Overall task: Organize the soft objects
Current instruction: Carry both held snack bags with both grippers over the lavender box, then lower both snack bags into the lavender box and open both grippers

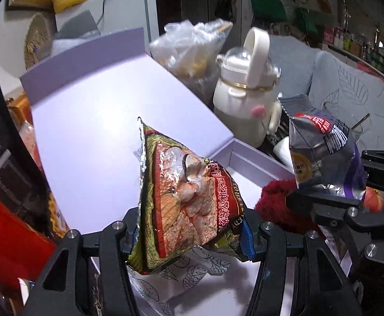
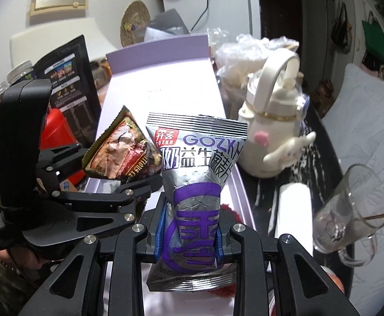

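A lived-in home: a fridge [image 2: 228,8], hanging bags [image 1: 224,2] and a quilted sofa [image 1: 350,89].

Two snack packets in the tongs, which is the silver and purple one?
The silver and purple packet sits in the right tongs, squeezed at its waist. The left tongs hold the red and green packet.

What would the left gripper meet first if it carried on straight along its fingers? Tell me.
Probably the pale purple box. The left gripper, shut on the red-and-green snack packet, points down at the box's flat surface; depth is unclear.
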`<action>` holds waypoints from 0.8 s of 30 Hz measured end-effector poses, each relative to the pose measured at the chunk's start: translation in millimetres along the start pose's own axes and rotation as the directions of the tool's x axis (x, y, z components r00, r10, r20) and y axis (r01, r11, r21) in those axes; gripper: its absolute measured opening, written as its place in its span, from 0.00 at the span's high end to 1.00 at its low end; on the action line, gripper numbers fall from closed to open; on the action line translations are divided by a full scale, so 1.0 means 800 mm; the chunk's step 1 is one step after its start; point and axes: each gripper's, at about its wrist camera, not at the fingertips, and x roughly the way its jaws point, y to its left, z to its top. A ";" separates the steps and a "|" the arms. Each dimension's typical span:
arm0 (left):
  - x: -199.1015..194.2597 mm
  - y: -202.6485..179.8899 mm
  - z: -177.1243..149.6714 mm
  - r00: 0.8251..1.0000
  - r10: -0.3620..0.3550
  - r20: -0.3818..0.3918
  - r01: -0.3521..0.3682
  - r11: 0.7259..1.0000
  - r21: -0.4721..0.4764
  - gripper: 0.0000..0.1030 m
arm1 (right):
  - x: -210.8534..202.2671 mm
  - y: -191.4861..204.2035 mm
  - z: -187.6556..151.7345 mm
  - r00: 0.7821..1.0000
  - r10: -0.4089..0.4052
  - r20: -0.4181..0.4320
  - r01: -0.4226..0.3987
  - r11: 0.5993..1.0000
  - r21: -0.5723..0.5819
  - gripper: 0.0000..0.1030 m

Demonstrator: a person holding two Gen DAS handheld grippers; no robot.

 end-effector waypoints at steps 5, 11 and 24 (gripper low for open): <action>0.019 -0.003 -0.009 0.997 0.003 -0.074 -0.002 1.000 0.011 0.46 | 0.015 -0.008 -0.004 0.999 -0.004 -0.041 0.005 1.000 0.025 0.72; 0.032 -0.008 -0.016 0.992 0.036 -0.119 -0.032 0.999 0.037 0.46 | 0.029 -0.012 -0.009 0.997 -0.006 -0.073 0.008 0.999 0.033 0.72; 0.055 -0.024 -0.005 0.979 0.097 -0.181 -0.081 0.992 0.096 0.45 | 0.059 -0.016 -0.021 0.991 -0.008 -0.131 0.014 0.999 0.040 0.72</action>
